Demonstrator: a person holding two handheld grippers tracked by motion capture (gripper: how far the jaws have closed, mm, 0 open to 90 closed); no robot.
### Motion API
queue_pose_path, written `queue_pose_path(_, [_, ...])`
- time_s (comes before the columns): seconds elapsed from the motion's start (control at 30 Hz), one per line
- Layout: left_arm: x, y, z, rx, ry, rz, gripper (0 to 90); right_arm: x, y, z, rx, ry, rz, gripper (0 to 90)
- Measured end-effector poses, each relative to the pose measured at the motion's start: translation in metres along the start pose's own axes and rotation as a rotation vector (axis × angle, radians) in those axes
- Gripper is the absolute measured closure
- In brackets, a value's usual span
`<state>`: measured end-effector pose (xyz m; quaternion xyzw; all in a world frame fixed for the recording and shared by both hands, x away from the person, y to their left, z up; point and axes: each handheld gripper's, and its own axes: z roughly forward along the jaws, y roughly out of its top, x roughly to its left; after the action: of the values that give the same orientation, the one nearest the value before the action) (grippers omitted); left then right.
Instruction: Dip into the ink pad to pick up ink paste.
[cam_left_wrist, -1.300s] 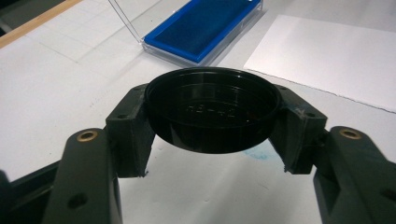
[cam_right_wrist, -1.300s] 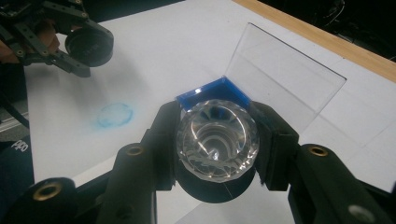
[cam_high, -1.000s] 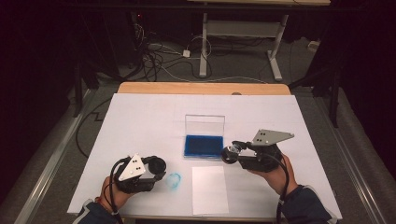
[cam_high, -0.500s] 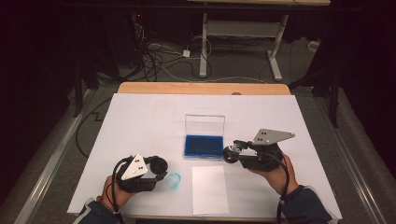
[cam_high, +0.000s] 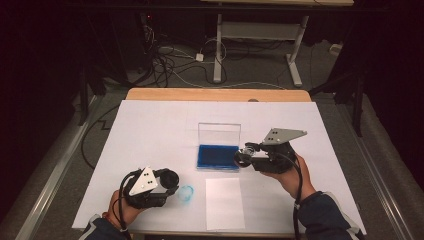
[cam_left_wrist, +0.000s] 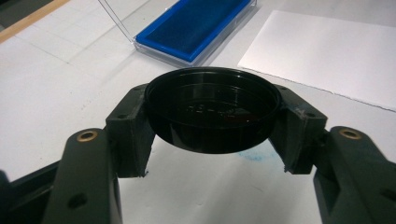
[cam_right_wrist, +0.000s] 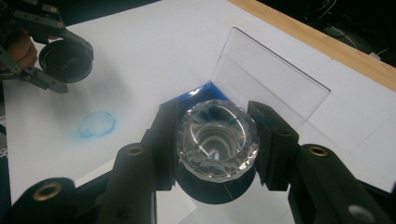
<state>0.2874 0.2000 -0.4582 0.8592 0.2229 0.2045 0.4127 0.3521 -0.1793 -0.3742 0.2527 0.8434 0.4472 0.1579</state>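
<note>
Claws (cam_left_wrist: 212, 140) (cam_right_wrist: 217, 149) grip lid (cam_left_wrist: 212, 114), stamp (cam_right_wrist: 217, 137).

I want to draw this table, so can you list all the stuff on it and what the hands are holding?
Black round lid: one, black, clamped in the left gripper, held above the table.
Clear stamp: one, see-through faceted top on a black base, clamped in the right gripper beside the ink pad.
Ink pad: one, blue, in a clear case with its lid standing open, mid-table.
Blue ring print: one, light blue, on the table cover beside the left gripper.
Paper sheet: one, white, near the front edge.
Table: one, white cover, wooden back edge.
Left gripper: one, black.
Right gripper: one, black.
</note>
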Motion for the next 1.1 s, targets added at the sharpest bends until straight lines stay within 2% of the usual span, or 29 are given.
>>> queue_pose_path(0.13, [0.001,0.0,0.002,0.023,0.023,-0.012,36.4,-0.003,0.008,0.005,0.018,0.01,0.003,57.3])
queue_pose_path(0.23, [0.001,0.0,0.002,0.023,0.024,-0.01,36.4,-0.004,0.014,0.011,0.044,0.007,-0.015,57.3])
queue_pose_path(0.37, [0.002,0.0,0.001,0.023,0.024,-0.014,36.5,-0.007,0.018,0.024,0.078,0.012,-0.011,57.3])
queue_pose_path(0.67, [0.002,-0.001,0.001,0.022,0.023,-0.013,36.4,-0.008,0.022,0.057,0.137,0.018,-0.02,57.2])
queue_pose_path(0.87, [0.003,-0.002,0.001,0.025,0.026,-0.013,36.4,-0.01,0.021,0.078,0.172,0.003,-0.026,57.2])
queue_pose_path(1.1, [0.004,-0.003,0.001,0.023,0.023,-0.018,36.4,-0.014,0.018,0.096,0.202,-0.002,-0.012,57.2])
